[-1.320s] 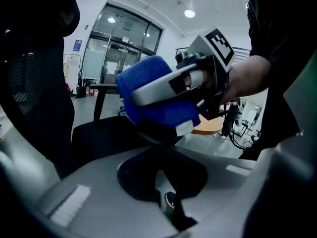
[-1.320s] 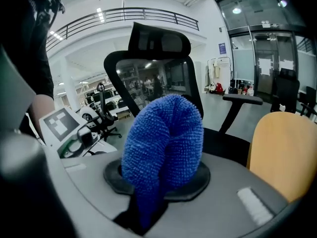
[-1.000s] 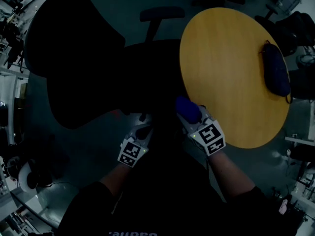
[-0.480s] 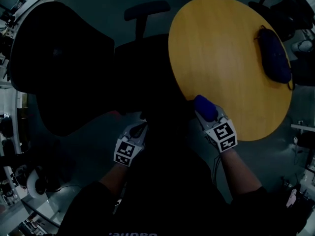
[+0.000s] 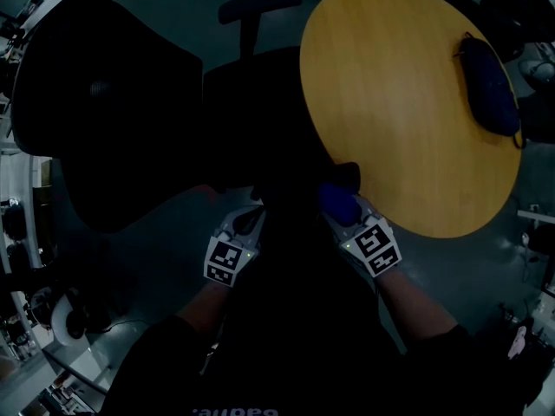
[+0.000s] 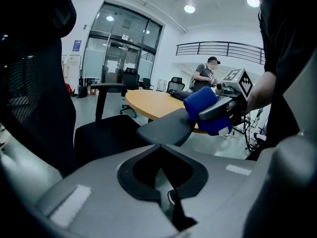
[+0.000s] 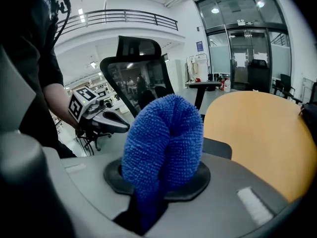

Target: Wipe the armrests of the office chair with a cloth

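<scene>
A black office chair [image 5: 113, 111] fills the left of the head view; its near armrest [image 5: 345, 177] lies by the round table's edge. My right gripper [image 5: 340, 204] is shut on a folded blue cloth [image 7: 163, 143], and the cloth [image 6: 205, 110] presses on the end of that armrest pad [image 6: 166, 128] in the left gripper view. The far armrest [image 5: 260, 5] stands at the top of the head view. My left gripper [image 5: 245, 225] hovers shut and empty just left of the right one, level with the seat [image 6: 106, 133].
A round yellow table [image 5: 408, 102] sits right of the chair, touching distance from the near armrest, with a dark blue bag [image 5: 490, 94] on its far side. A person [image 6: 205, 76] stands beyond the table. Grey floor surrounds the chair.
My right gripper with the cloth has come back from over the table's edge, moving left and toward me onto the near armrest. The left gripper has barely moved.
</scene>
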Tool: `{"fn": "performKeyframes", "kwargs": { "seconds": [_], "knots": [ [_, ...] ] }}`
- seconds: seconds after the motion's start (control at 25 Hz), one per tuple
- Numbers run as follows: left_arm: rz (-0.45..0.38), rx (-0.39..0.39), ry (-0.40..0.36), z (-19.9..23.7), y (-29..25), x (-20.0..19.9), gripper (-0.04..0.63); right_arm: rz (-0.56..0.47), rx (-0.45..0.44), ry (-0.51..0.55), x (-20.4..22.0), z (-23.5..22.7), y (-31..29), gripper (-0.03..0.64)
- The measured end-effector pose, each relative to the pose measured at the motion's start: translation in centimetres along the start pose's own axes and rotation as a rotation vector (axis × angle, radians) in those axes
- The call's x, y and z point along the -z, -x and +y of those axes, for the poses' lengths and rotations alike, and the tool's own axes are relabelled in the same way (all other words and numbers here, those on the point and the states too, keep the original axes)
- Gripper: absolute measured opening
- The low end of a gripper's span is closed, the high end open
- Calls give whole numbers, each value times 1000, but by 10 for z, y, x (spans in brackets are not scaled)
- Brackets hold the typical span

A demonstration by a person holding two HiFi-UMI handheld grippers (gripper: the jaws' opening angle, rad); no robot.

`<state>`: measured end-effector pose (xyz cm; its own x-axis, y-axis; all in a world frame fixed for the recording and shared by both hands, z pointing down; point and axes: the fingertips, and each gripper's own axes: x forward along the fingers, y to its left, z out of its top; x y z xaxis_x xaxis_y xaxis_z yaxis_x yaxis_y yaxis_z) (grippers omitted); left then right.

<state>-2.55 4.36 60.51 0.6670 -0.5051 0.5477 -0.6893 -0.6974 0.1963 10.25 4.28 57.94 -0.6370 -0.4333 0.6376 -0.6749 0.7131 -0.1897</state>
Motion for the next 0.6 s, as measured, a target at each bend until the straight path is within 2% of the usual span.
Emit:
{"fn": "performKeyframes", "kwargs": {
  "seconds": [0.32,0.6],
  "knots": [
    [-11,44,-15,-6,9,2,15,5,-75,29,-10,48,-31,107],
    [-17,37,-4,3,29,12,15,6,-106,48,-21,73,-52,107]
  ]
}}
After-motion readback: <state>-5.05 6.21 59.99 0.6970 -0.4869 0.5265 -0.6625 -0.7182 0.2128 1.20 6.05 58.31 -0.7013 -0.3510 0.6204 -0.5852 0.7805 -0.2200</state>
